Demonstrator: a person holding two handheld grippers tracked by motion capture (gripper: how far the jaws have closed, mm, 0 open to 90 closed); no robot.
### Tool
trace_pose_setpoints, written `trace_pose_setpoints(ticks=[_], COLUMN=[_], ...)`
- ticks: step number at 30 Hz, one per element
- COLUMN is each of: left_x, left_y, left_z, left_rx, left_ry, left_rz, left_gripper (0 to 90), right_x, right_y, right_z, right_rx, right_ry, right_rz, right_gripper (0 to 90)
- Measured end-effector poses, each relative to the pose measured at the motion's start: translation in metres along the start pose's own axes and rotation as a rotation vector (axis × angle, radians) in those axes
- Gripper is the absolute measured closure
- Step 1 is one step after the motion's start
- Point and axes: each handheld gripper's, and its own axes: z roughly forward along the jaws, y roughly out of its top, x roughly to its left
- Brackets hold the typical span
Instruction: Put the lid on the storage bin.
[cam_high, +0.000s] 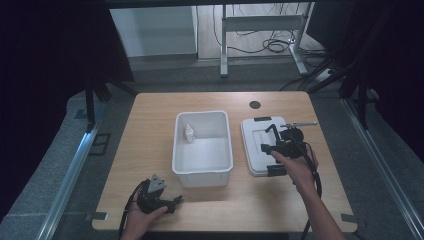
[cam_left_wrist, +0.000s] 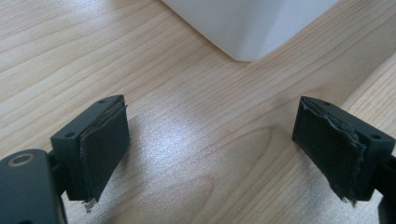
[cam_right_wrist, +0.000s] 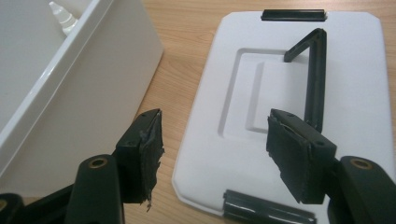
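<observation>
I hold my right gripper (cam_high: 274, 145) over the near part of the white lid (cam_high: 255, 150), which lies flat on the table (cam_high: 150, 115). Its jaws stand wide apart and grip nothing. In the right gripper view (cam_right_wrist: 212, 140) one jaw hangs over the strip of bare wood between lid and bin, the other over the lid's (cam_right_wrist: 355, 70) sunken middle panel. Just ahead of that jaw the lid's black handle (cam_right_wrist: 314, 70) stands raised from the panel. A black latch (cam_right_wrist: 293, 15) sits at the lid's far edge, and another black latch (cam_right_wrist: 266, 207) at the near edge, right below my jaws.

Beside my right gripper, across that narrow strip of wood, stands the open white bin (cam_high: 202, 172). Inside it, against its far wall, a small white dropper bottle (cam_high: 189, 133) stands upright; its tip (cam_right_wrist: 63, 16) shows over the rim of the bin (cam_right_wrist: 107, 79) in the right gripper view. I see nothing else in the bin.

My left gripper (cam_high: 172, 202) rests low at the near edge of the table, just short of the bin's near corner. Its jaws (cam_left_wrist: 210, 149) are spread wide over bare wood, holding nothing, and the bin's corner (cam_left_wrist: 247, 32) sits just ahead of them.
</observation>
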Motion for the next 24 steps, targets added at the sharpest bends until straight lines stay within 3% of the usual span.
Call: trace_pose_setpoints(ticks=[6,12,18,21,24], left_x=[0.0,0.0,0.0,0.0,0.0], left_y=[0.0,0.0,0.0,0.0,0.0], left_z=[0.0,0.0,0.0,0.0,0.0], left_rx=[0.0,0.0,0.0,0.0,0.0], left_ry=[0.0,0.001,0.001,0.001,0.001], left_rz=[0.0,0.0,0.0,-0.001,-0.001], left_gripper=[10.8,10.8,10.8,10.8,10.8], right_x=[-0.007,-0.013,-0.026,-0.039,-0.043], right_y=[0.016,0.03,0.041,0.048,0.051], right_z=[0.0,0.007,0.022,0.032,0.039], right_rx=[0.011,0.03,0.078,0.1,0.131], right_ry=[0.003,-0.035,-0.065,-0.061,-0.071], right_rz=[0.034,0.034,0.051,0.093,0.08], right_gripper=[36.9,36.8,39.2,45.0,47.0])
